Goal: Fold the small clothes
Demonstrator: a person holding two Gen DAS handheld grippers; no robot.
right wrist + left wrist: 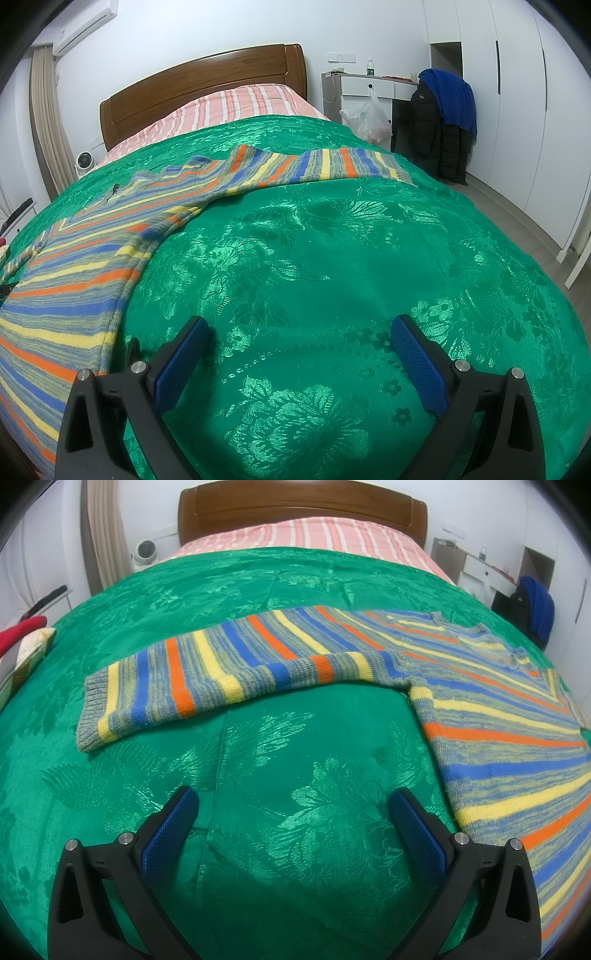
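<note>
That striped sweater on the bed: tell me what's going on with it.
A person holds a gripper in each hand over the green bedspread. The striped sweater lies spread flat with both sleeves stretched out, not yet folded. The left gripper and the right gripper are both open, holding nothing, one at each side of the sweater's body.

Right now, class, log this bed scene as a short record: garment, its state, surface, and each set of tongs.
garment: striped knit sweater
state: spread flat, both sleeves out sideways, unfolded
surface: green floral bedspread
left tongs: open, empty, over the bedspread beside the sweater's body, below one sleeve
right tongs: open, empty, over the bedspread on the sweater's other side
</note>
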